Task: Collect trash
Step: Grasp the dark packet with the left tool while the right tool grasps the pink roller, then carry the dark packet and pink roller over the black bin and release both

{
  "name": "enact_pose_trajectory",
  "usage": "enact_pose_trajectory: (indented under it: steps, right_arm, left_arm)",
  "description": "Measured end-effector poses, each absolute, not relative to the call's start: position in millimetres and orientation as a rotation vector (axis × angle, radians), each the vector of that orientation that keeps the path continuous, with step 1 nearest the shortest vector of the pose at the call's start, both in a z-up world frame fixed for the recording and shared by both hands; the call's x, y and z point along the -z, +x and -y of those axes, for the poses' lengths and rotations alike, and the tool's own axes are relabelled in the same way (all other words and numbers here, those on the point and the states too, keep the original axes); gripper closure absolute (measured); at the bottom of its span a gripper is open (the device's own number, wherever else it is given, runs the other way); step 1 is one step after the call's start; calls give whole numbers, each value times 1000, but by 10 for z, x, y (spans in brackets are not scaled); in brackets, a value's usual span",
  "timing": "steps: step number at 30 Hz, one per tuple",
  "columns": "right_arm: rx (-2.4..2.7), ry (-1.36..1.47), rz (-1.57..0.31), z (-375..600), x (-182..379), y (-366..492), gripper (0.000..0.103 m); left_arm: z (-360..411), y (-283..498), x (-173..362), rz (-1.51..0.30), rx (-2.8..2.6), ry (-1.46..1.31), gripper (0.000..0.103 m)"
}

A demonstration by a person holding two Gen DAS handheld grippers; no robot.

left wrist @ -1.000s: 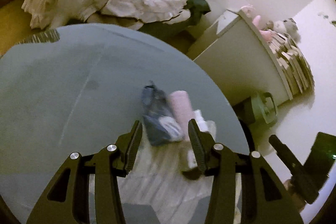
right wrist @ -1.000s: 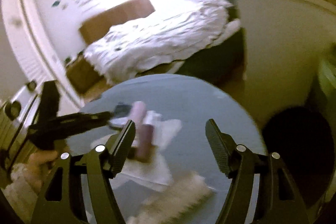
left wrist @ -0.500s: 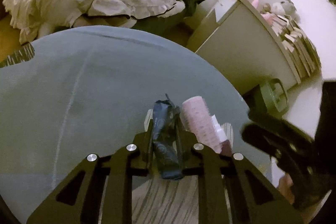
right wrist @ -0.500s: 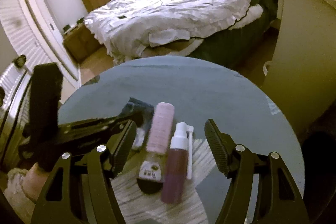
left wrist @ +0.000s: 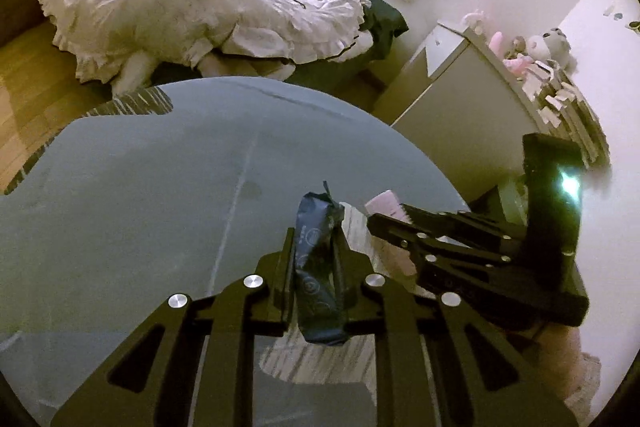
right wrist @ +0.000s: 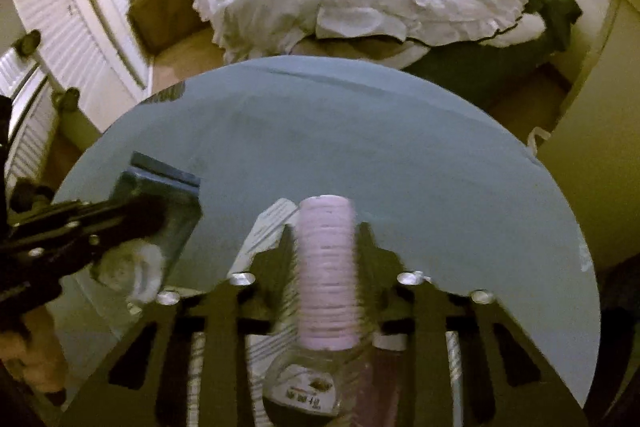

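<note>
My left gripper (left wrist: 314, 239) is shut on a dark blue wrapper (left wrist: 318, 279) and holds it just above the round grey-blue table (left wrist: 140, 187). In the right wrist view, the same wrapper (right wrist: 172, 187) shows at the left, in the left gripper (right wrist: 154, 215). My right gripper (right wrist: 326, 231) points steeply down with its jaws closing on a bottle with a ribbed pink cap (right wrist: 326, 267). The pads touch the cap on both sides. The bottle lies on a striped mat (left wrist: 320, 355). From the left wrist view, the right gripper (left wrist: 384, 223) covers most of the pink bottle (left wrist: 384, 201).
A purple spray bottle (right wrist: 386, 359) lies beside the pink one, mostly hidden by the right fingers. Beyond the table is a bed with white bedding (left wrist: 180, 7). A pale cabinet (left wrist: 460, 107) with soft toys stands at the right, and louvred doors (right wrist: 60, 27) at the left.
The left jaws shut on the blue wrapper and lifted it slightly. The right gripper swung in and down over the pink-capped bottle, and its jaws narrowed onto it.
</note>
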State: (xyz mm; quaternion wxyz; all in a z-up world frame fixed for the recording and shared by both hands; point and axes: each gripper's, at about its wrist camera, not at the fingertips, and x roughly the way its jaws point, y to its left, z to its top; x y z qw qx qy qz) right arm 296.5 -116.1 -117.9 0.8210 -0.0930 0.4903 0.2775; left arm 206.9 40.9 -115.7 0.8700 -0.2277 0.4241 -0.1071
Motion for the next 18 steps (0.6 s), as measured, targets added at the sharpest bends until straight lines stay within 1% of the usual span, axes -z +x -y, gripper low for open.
enact_pose_trajectory:
  steps: [2,6,12,18]
  right_arm:
    - [-610,-146,-1015,1256,1106,2937,73]
    - [-650,53,-931,1658,810,2823,73]
    - [-554,275,-767,2716,414,2437,73]
    - [-348,407,-672,3810,458,2020,73]
  left_arm:
    - [-367,2050,1104,-882,234,-472,86]
    - [-185,2040,926,-855,279,-451,86]
    - [338,2088,712,-836,385,-419,86]
    - [1052,2160,584,-849,517,-373,86]
